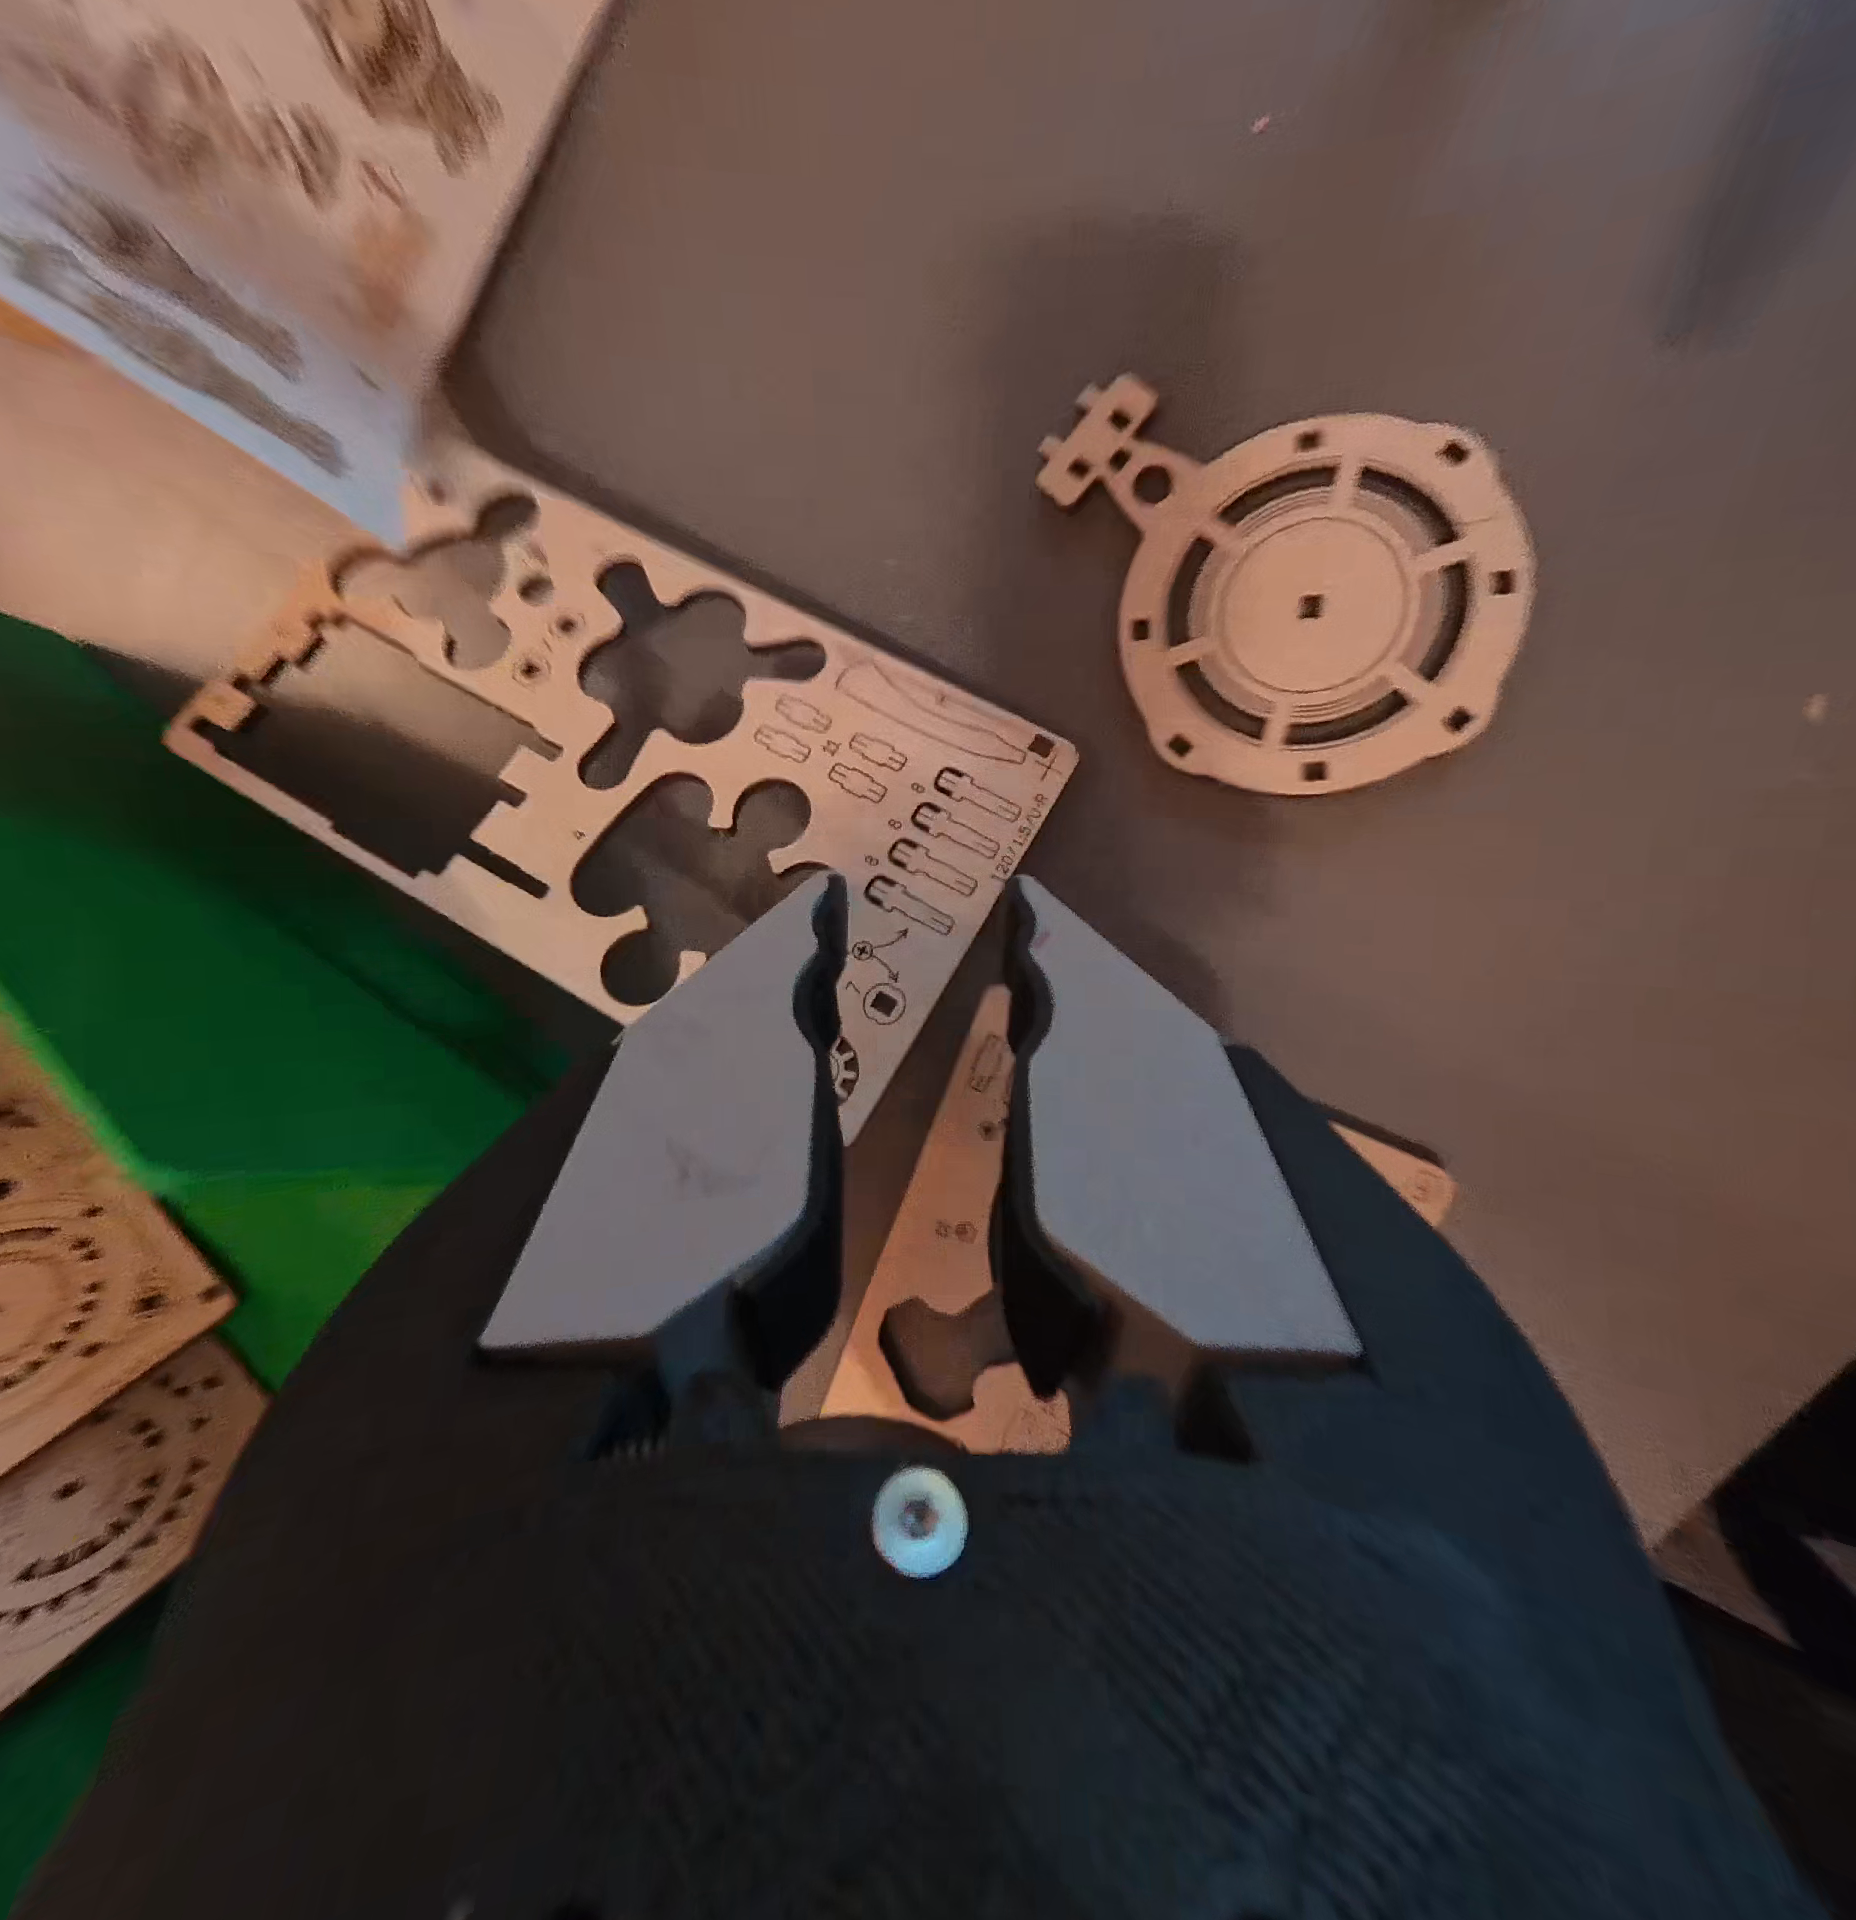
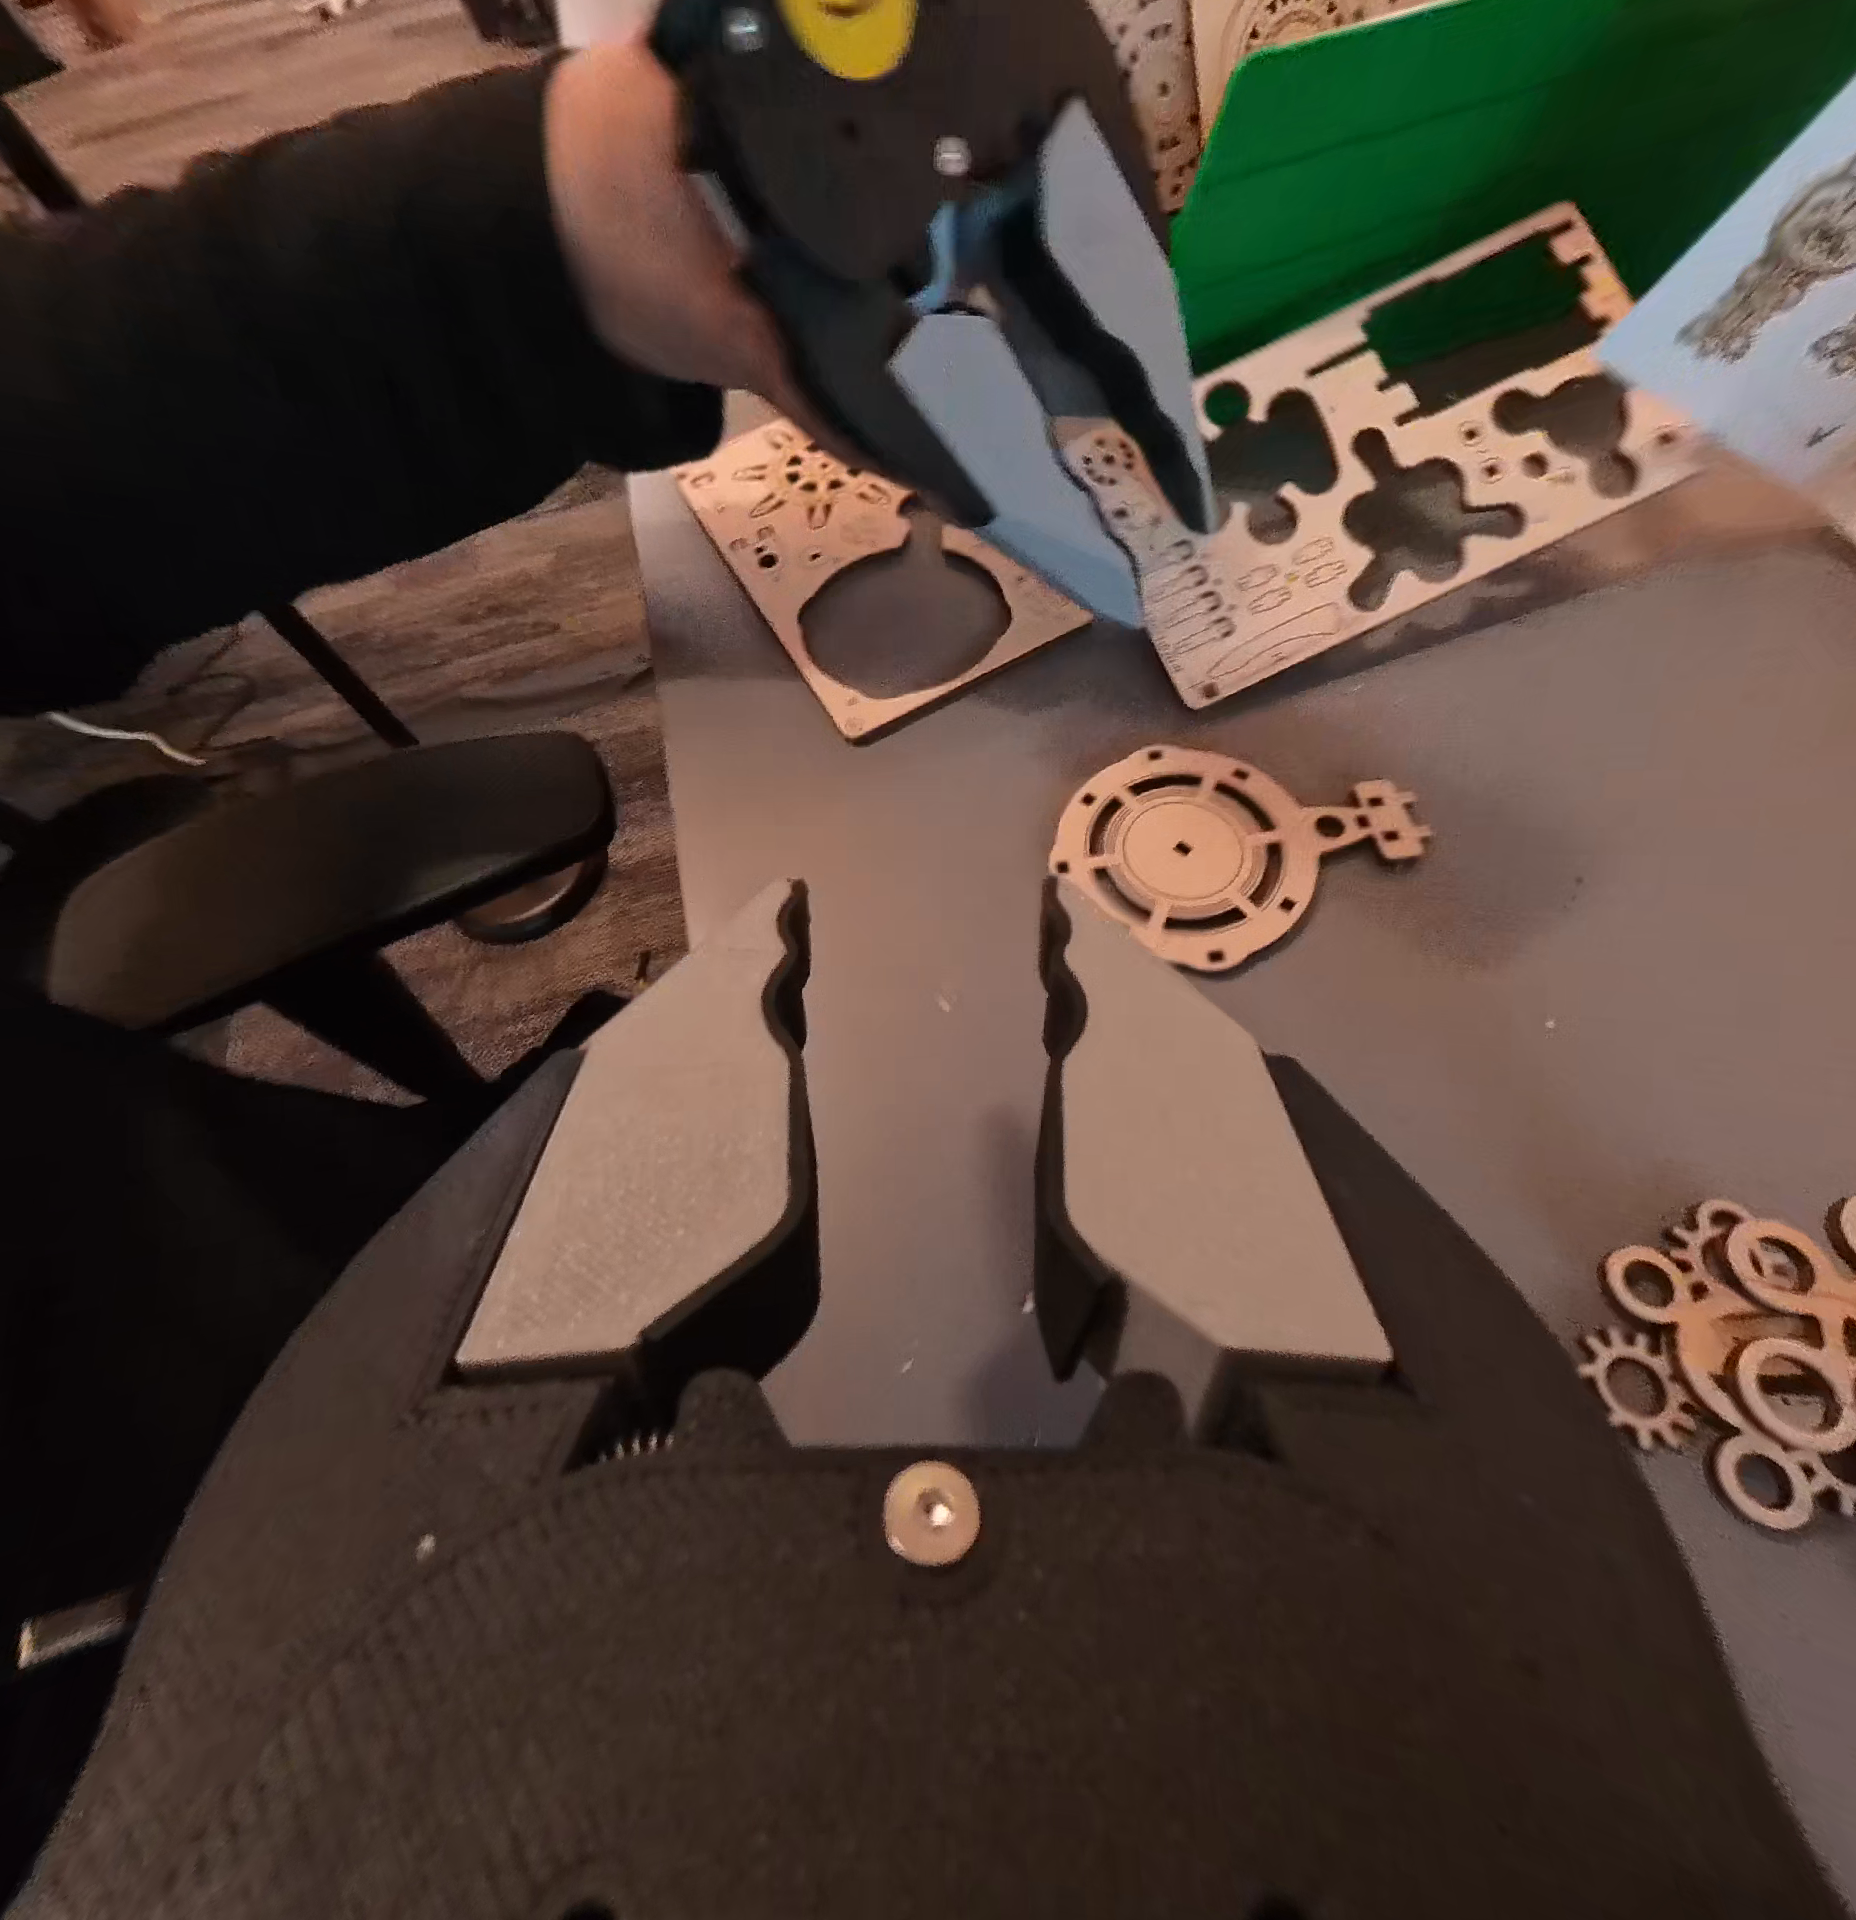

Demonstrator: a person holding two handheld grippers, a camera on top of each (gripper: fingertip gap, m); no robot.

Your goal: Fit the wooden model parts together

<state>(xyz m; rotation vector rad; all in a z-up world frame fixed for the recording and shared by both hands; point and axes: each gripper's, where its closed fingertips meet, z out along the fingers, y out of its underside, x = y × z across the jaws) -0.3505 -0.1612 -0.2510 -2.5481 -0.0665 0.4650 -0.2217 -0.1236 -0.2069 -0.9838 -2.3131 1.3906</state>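
**Desk:** What do I see from your left side?

**Operator:** My left gripper [image 1: 922,914] hangs over the corner of a punched-out wooden sheet [image 1: 695,748] on the grey table [image 1: 1423,260], fingers parted by a narrow gap, nothing between them. A second wooden sheet [image 1: 934,1195] lies under the gap. The round wooden disc [image 1: 1319,613], with its notched stem, lies flat at two o'clock from the fingertips, apart from both sheets. A green board [image 1: 228,987] sits at nine o'clock; blurred printed pages [image 1: 228,208] sit at eleven.

**Desk:** And the right?

**Operator:** My right gripper [image 2: 924,914] stands wide apart and empty above bare table [image 2: 1526,1039]. The disc [image 2: 1184,857] lies just past my right fingertip, at one o'clock. A loose pile of wooden gears and rings [image 2: 1755,1371] rests at four o'clock. The left gripper [image 2: 1163,561] shows at twelve, held by a hand [image 2: 654,249] in a dark sleeve [image 2: 280,395], its tips down on the sheet [image 2: 1423,499]. The other sheet [image 2: 882,582], with a large round cutout, lies at eleven o'clock. A black chair [image 2: 311,862] stands at nine o'clock, off the table.
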